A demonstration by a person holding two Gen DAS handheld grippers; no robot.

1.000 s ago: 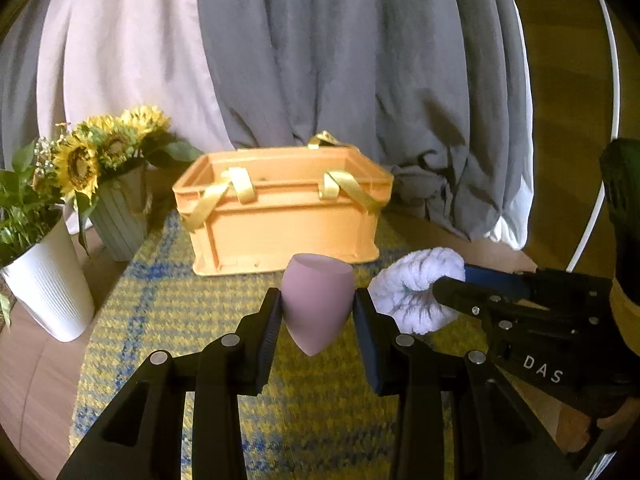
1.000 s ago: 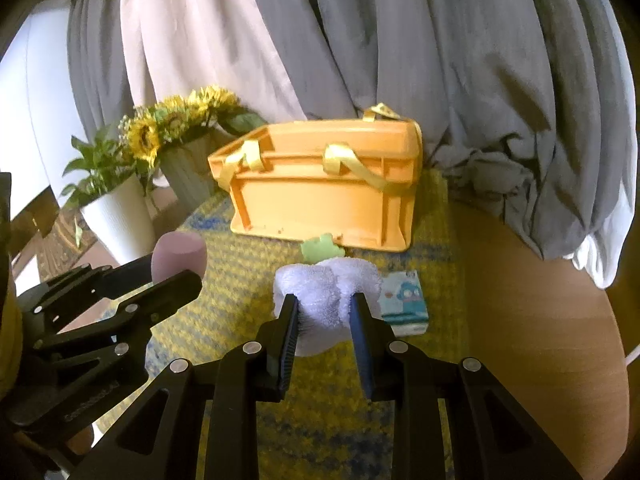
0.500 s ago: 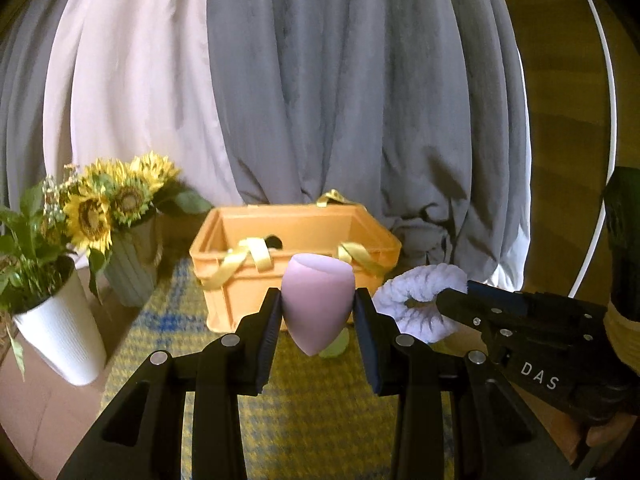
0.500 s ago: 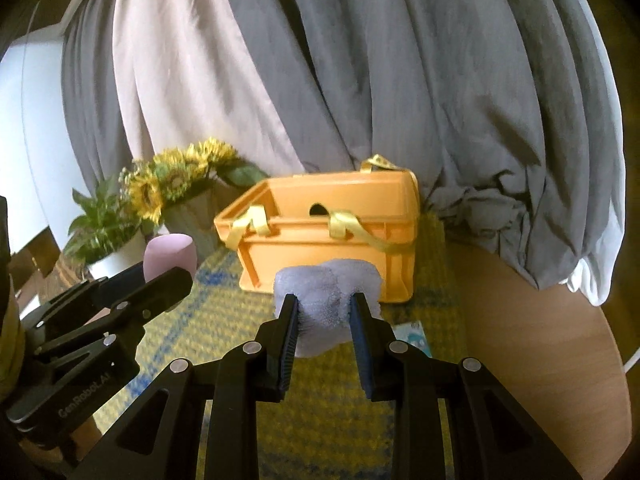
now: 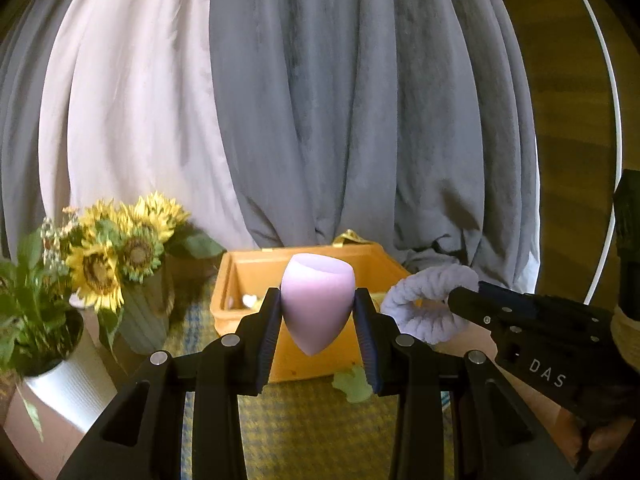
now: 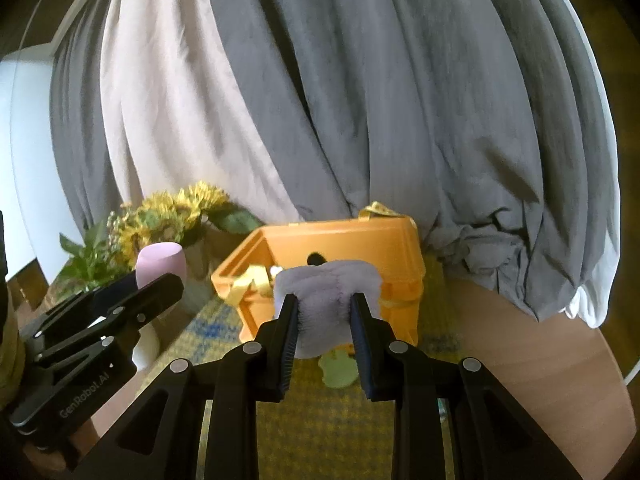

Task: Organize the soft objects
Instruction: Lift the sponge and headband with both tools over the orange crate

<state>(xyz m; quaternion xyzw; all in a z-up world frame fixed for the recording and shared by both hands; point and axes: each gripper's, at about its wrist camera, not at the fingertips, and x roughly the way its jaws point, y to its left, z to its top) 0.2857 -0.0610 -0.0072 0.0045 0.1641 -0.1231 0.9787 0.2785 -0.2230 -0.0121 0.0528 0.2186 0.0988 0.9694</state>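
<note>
My left gripper (image 5: 318, 312) is shut on a pink egg-shaped sponge (image 5: 318, 304), held in the air in front of the orange crate (image 5: 256, 276). Beside it on the right, my right gripper (image 6: 324, 312) is shut on a fluffy lavender scrunchie (image 6: 328, 284), also raised before the orange crate (image 6: 400, 248). In the left wrist view the scrunchie (image 5: 424, 304) shows as a ring at the tip of the other gripper. In the right wrist view the sponge (image 6: 160, 260) pokes up over the other gripper at the left. Small pale items lie inside the crate. A green soft piece (image 5: 352, 384) lies on the mat in front of it.
A yellow-and-blue checked mat (image 5: 288, 432) covers the round wooden table (image 6: 540, 360). Sunflowers in a grey vase (image 5: 132, 248) and a white plant pot (image 5: 56, 392) stand at the left. Grey and pale curtains (image 5: 340, 100) hang behind the crate, whose yellow straps (image 6: 248, 284) drape over its rim.
Both grippers have risen with their loads and tilted up, so the crate's open top and inside now show. The crate sits lower in both views.
</note>
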